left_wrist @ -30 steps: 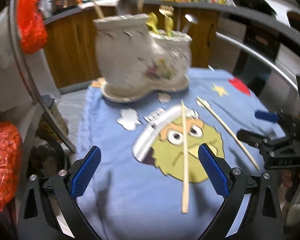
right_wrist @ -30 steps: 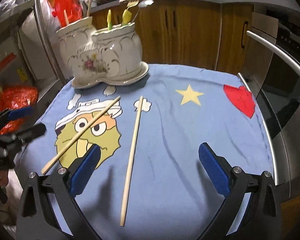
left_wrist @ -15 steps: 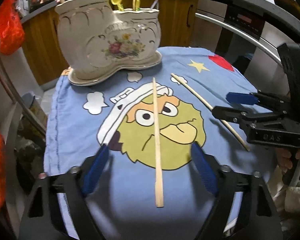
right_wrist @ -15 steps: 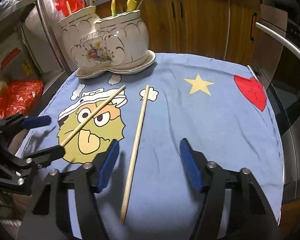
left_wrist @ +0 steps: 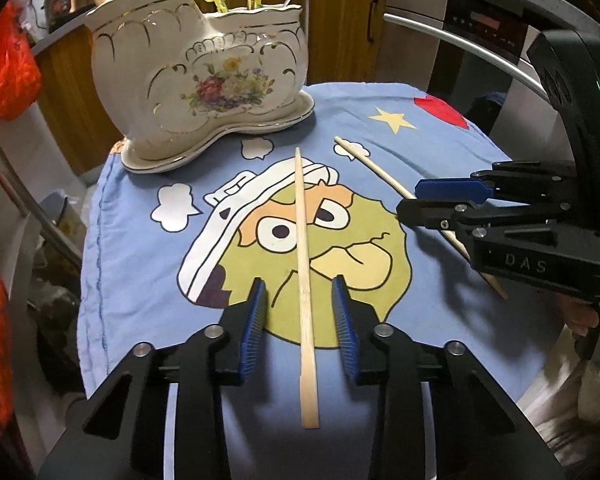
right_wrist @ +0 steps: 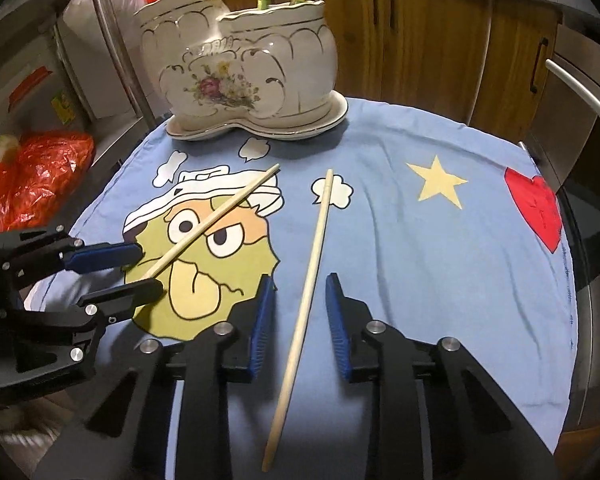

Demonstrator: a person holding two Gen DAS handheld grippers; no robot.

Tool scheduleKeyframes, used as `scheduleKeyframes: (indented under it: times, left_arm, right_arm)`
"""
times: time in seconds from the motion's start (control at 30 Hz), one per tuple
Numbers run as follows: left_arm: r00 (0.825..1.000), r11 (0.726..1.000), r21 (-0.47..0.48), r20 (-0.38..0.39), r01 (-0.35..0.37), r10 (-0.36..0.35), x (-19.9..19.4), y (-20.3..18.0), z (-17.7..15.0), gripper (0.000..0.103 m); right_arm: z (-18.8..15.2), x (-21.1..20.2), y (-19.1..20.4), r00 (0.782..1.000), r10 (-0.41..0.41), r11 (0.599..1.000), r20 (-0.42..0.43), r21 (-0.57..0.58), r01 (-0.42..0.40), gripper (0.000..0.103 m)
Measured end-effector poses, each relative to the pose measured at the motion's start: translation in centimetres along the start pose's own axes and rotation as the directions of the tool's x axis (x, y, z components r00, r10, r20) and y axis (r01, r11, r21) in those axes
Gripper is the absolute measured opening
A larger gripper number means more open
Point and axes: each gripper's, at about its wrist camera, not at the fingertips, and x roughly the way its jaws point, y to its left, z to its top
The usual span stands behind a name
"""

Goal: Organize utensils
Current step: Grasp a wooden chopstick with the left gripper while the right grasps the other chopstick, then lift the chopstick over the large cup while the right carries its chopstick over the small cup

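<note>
Two wooden chopsticks lie flat on the blue cartoon cloth (right_wrist: 400,248) covering the bench. The left chopstick (left_wrist: 305,280) runs across the green cartoon face, its thin end toward the far edge. My left gripper (left_wrist: 300,312) straddles its thicker half; the jaws are partly open, one blue pad on each side, neither touching the wood. The right chopstick (right_wrist: 304,292) lies just beside the face, near the middle of the cloth, thin end on a white cloud print. My right gripper (right_wrist: 300,312) straddles it the same way: jaws partly open, gaps visible on both sides, nothing held. The two sticks are apart, closer at their far ends. At the far left corner stands a white ceramic holder (right_wrist: 240,68) with floral decoration, on its own saucer, with utensil handles protruding from both compartments.
</note>
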Motion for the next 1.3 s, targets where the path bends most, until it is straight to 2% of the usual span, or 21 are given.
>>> scheduleKeyframes:
  times: [0.13,0.23,0.27,0.4,0.53,0.7,1.0,1.3]
  left_arm:
    - [1.0,0.999,0.019,0.006,-0.029,0.028,0.2,-0.3,0.0,0.021]
    - [0.999,0.999,0.03,0.011,-0.04,0.04,0.2,-0.4,0.0,0.008]
    - [0.999,0.998,0.037,0.015,-0.049,0.049,0.3,-0.5,0.0,0.006]
    - [0.999,0.998,0.043,0.024,-0.046,0.045,0.3,-0.5,0.0,0.006]
    - [0.999,1.0,-0.009,0.023,0.029,-0.029,-0.2,0.4,-0.1,0.006]
    - [0.997,0.998,-0.037,0.044,0.059,-0.057,-1.5,1.4,-0.2,0.006]
    - [0.988,0.996,-0.047,0.135,0.079,-0.072,-5.3,2.6,0.7,0.006]
    - [0.959,0.998,-0.034,0.278,0.06,-0.048,-10.1,4.4,2.4,0.006]
  right_arm:
    - [0.3,0.3,-0.1,1.0,0.002,1.0,0.001,0.015,-0.002,0.02]
    - [0.2,0.2,-0.1,1.0,-0.029,1.0,0.006,0.009,0.029,0.011]
    - [0.2,0.2,-0.2,0.999,-0.031,0.999,0.007,0.018,0.031,0.007]
    - [0.2,0.3,-0.7,1.0,-0.024,0.998,0.011,0.05,0.024,0.005]
    - [0.0,-0.3,-0.6,0.999,-0.021,0.998,0.026,0.057,0.019,0.005]
    - [0.0,-1.6,-0.6,0.999,-0.013,0.998,0.052,0.062,0.01,0.005]
    - [0.8,-4.0,-0.3,0.993,0.014,0.998,0.114,0.062,-0.021,0.005]
    - [3.1,-7.3,1.1,0.977,0.066,0.998,0.204,0.01,-0.069,0.005]
